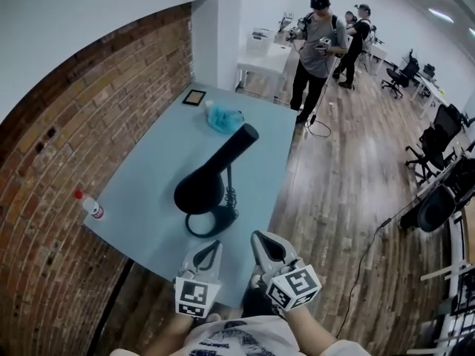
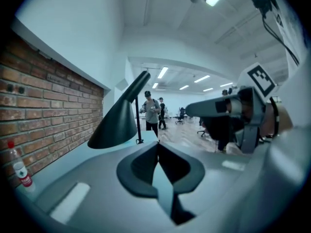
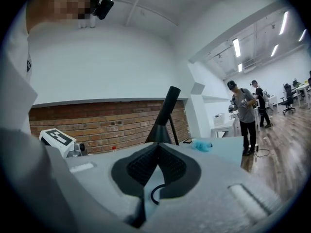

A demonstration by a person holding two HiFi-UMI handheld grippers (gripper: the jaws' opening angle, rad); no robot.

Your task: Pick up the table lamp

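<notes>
Both pairs of jaws were closed on nothing as the left gripper (image 1: pixel 214 248) and right gripper (image 1: pixel 261 240) hung near the black table lamp (image 1: pixel 210 175) on the blue table (image 1: pixel 145 191) (ring base nearest). Judged an approach; next, the jaws would need opening around the lamp.

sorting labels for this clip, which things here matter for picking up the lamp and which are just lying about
For the job: lamp, left gripper, right gripper, both shut and empty.
Lying about: bottle, blue cloth, small dark frame.

A bottle (image 1: pixel 90 207), blue cloth (image 1: pixel 223 119) and dark frame (image 1: pixel 195 96) sit on the table (image 1: pixel 148 188).
</notes>
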